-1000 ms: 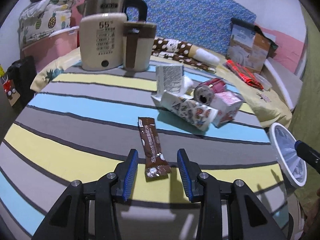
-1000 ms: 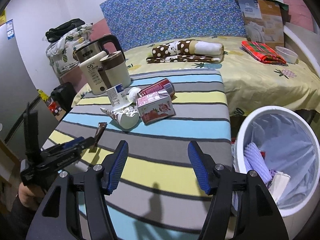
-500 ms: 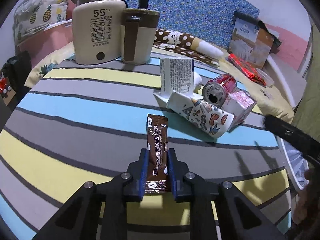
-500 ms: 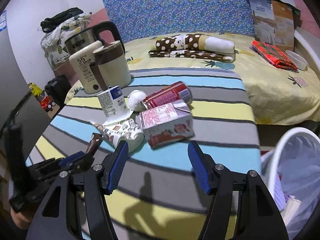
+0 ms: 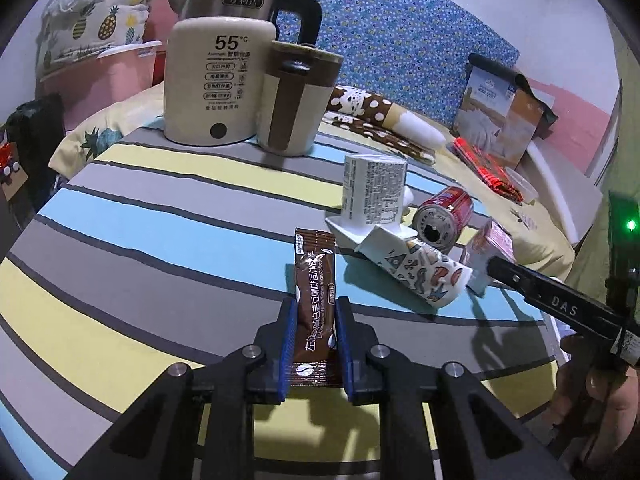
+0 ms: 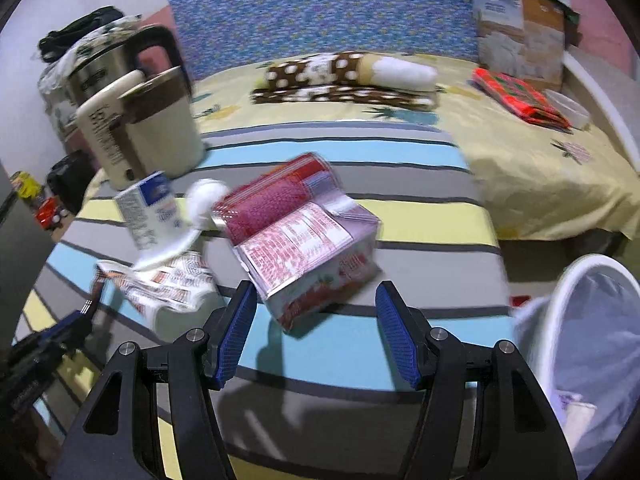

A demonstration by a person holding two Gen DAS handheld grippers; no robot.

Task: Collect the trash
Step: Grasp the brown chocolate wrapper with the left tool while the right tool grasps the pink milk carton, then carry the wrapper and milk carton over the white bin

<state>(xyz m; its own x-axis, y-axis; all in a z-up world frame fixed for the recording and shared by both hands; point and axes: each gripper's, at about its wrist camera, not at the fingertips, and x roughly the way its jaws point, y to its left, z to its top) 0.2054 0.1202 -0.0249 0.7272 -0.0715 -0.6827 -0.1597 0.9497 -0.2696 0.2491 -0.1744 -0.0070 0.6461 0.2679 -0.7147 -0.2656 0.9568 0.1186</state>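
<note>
One glossy brown coffee sachet (image 5: 315, 300), long axis pointing away along fingers, is sitting pinched in L gripper (image 5: 316, 344). R gripper (image 6: 316, 336) is hanging wide w/ nothing gripped, near a pink carton (image 6: 308, 256).

Striped table (image 5: 168, 216); bed (image 6: 532, 168) behind, yellow sheet; blue floral headboard (image 5: 400, 40); white wall.

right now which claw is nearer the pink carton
Right. The right claw is open just in front of the pink carton, lined up with it. The left claw is off to the carton's left, shut on the coffee sachet.
</note>
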